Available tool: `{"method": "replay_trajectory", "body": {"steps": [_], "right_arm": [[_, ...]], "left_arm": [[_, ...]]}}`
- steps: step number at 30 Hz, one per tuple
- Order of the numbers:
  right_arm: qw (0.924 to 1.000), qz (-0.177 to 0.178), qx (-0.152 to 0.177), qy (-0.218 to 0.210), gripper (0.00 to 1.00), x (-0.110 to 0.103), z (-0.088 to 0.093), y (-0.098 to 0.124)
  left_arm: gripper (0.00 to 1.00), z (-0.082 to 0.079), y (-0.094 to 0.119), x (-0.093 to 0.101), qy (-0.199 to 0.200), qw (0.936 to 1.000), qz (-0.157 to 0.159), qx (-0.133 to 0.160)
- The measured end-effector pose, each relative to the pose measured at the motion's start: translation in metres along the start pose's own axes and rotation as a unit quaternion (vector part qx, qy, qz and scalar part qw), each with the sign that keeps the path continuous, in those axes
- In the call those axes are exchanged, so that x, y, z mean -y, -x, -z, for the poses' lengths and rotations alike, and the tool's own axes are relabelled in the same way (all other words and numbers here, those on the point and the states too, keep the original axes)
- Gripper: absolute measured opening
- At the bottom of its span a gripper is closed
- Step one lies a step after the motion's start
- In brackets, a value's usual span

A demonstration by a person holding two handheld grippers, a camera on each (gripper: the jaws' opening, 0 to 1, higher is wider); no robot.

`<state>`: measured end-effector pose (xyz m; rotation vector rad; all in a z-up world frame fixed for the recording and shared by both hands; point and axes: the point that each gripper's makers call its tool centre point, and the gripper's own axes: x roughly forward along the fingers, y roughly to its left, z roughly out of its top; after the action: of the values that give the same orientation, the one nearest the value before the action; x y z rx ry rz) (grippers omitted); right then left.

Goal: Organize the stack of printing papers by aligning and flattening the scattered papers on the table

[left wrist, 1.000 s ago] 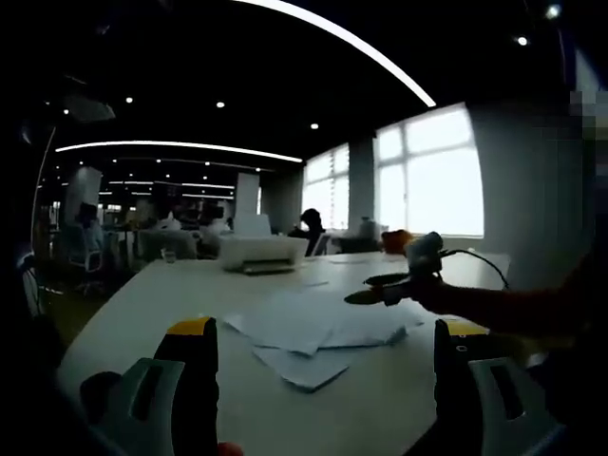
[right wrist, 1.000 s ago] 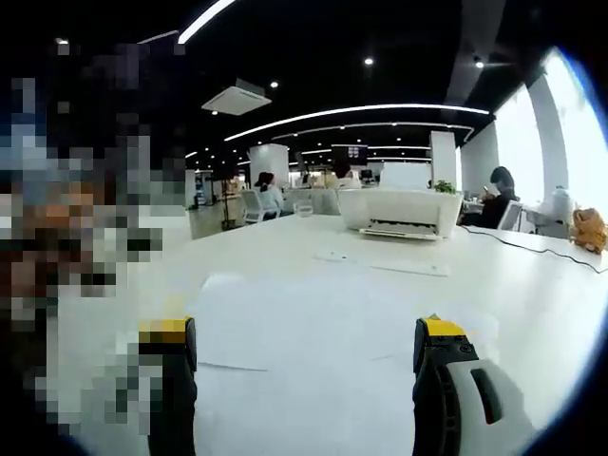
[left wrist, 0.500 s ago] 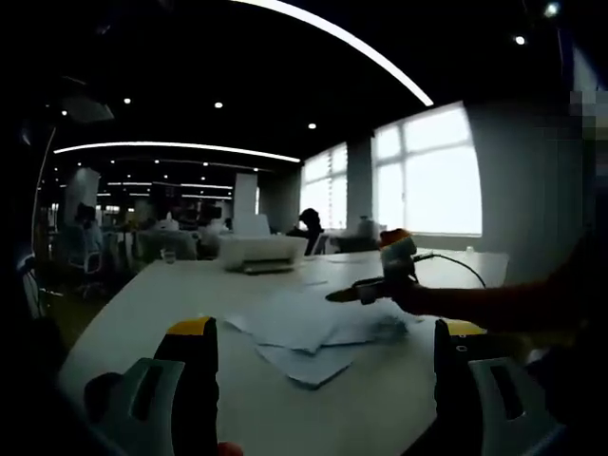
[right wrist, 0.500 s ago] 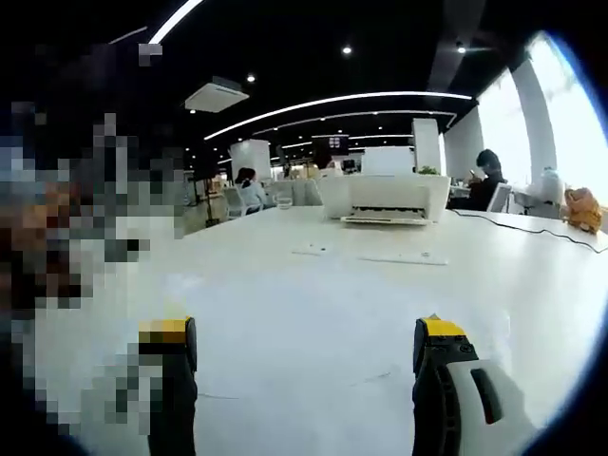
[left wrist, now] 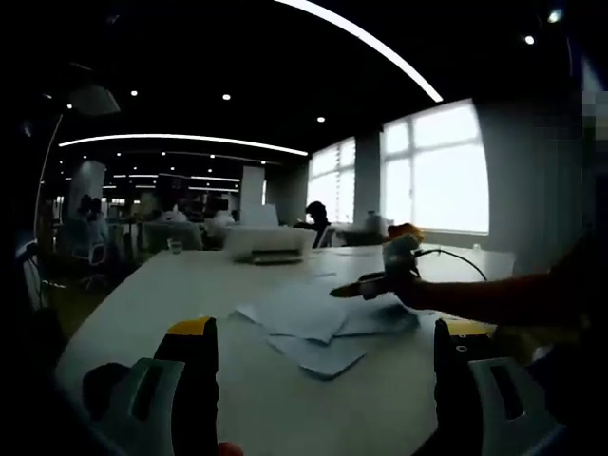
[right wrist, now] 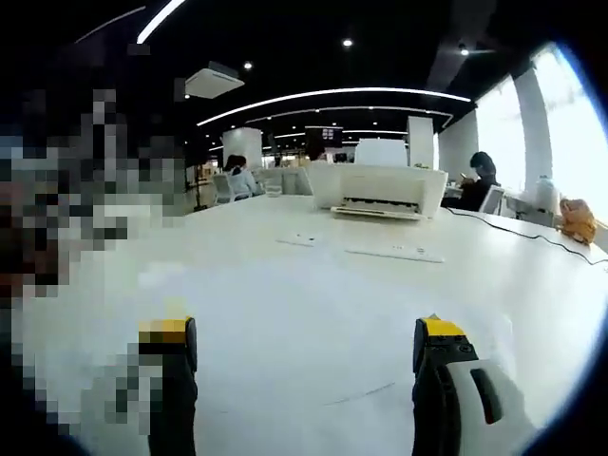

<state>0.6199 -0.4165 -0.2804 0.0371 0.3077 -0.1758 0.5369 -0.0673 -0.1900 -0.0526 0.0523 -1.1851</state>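
Several white printing papers [left wrist: 318,328] lie fanned out and overlapping on the white table [left wrist: 161,294], just ahead of my left gripper [left wrist: 328,344]. Its jaws stand wide apart and open, with nothing between them. My right gripper [left wrist: 372,282] comes in from the right on a person's arm [left wrist: 503,299] and hovers low over the far right part of the sheets. In the right gripper view, the right gripper [right wrist: 304,334] is open, and a paper sheet [right wrist: 313,366] lies flat under its jaws; the sheet's near edge is faintly visible.
A white printer [right wrist: 385,188] stands further back on the table, with two small flat items [right wrist: 394,252] before it. A dark cable [right wrist: 518,239] runs along the right side towards an orange object [right wrist: 575,220]. A seated person [right wrist: 480,180] is behind the printer. Bright windows [left wrist: 437,171] line the right wall.
My right gripper has moved a little to the left and forward over the papers, so the printer looks nearer in its view. The left gripper has tilted slightly. Both stay open.
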Motion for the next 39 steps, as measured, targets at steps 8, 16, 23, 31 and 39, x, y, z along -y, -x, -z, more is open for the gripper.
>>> {"method": "replay_trajectory", "body": {"steps": [8,16,23,31,39], "right_arm": [[0.9999,-0.001,-0.012,-0.010,0.89,0.006,0.002,-0.008],[0.9997,-0.004,-0.019,-0.013,0.84,0.009,0.011,-0.010],[0.9982,-0.001,-0.046,0.037,0.83,0.010,0.020,-0.011],[0.9979,-0.011,-0.063,0.002,0.83,0.009,0.031,-0.011],[0.9985,-0.017,-0.053,0.003,0.76,0.013,0.028,-0.008]], "left_arm": [[0.97,0.001,-0.007,-0.004,0.011,0.9999,0.002,0.008],[0.97,-0.001,-0.012,0.005,0.013,0.9997,0.014,0.014],[0.97,0.007,-0.017,0.013,0.019,0.9994,0.025,0.013],[0.97,0.001,-0.017,0.015,0.025,0.9988,0.037,0.023],[0.97,-0.005,-0.014,0.024,0.034,0.9975,0.049,0.037]]}}
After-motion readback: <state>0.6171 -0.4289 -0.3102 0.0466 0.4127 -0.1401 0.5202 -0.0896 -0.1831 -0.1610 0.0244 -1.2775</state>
